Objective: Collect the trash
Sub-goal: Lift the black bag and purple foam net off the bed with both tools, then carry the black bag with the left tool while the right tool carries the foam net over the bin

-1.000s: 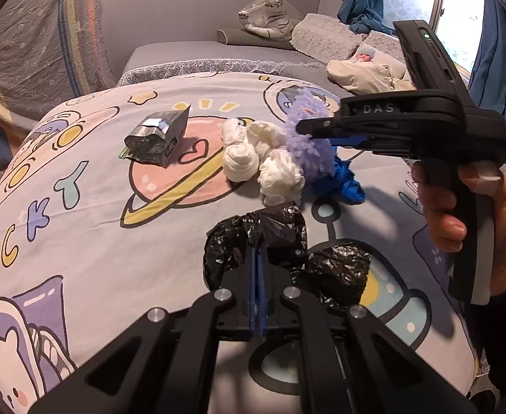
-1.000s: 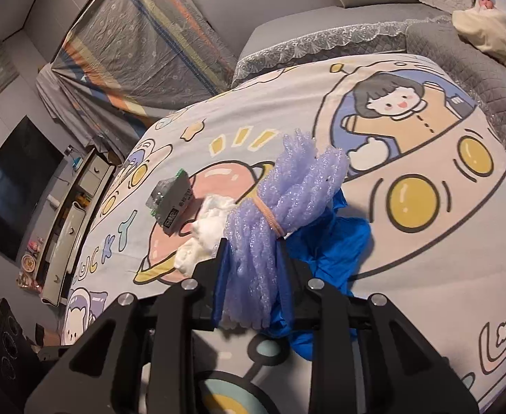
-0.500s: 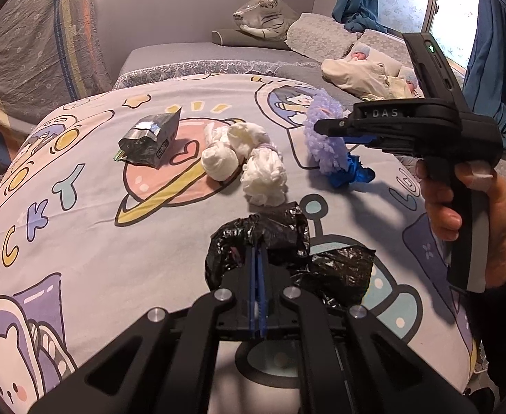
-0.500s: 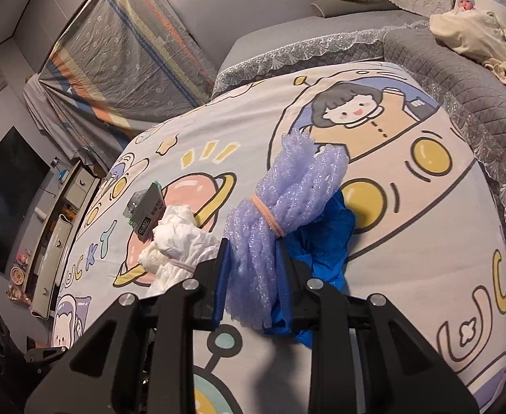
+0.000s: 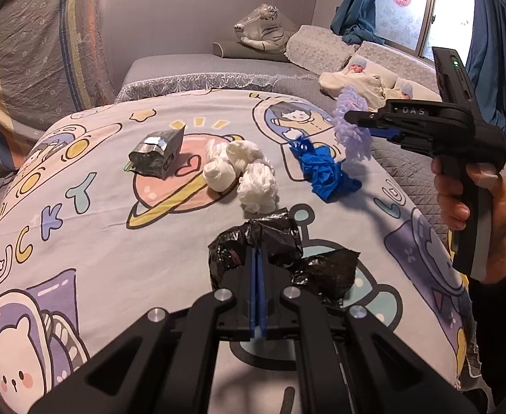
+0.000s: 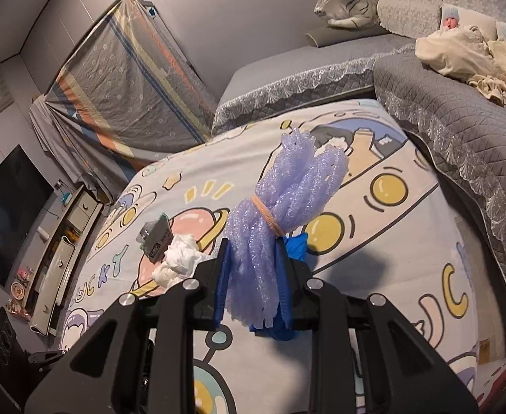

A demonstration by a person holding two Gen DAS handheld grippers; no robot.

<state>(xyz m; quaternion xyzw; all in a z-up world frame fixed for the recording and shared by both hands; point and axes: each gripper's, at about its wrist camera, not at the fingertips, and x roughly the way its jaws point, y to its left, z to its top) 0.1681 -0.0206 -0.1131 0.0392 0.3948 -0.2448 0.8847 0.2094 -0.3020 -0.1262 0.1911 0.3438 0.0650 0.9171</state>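
Note:
My right gripper (image 6: 253,269) is shut on a bundle of purple foam netting (image 6: 287,207) tied with a rubber band, held in the air above the bed; it also shows in the left wrist view (image 5: 351,127). My left gripper (image 5: 258,258) is shut on a black plastic bag (image 5: 280,252) lying on the cartoon bedsheet (image 5: 97,241). On the sheet lie a crumpled blue wrapper (image 5: 325,172), white paper wads (image 5: 242,172) and a silver foil packet (image 5: 156,151).
A grey quilted sofa (image 6: 460,110) with dolls in a blanket (image 6: 460,51) stands beyond the bed's far right edge. A toy tiger (image 5: 263,31) lies at the back. A TV cabinet (image 6: 59,252) stands at left. A covered frame (image 5: 39,51) leans at the back left.
My right gripper has lifted the purple netting up and to the right, off the blue wrapper. The left gripper has stayed shut on the black bag.

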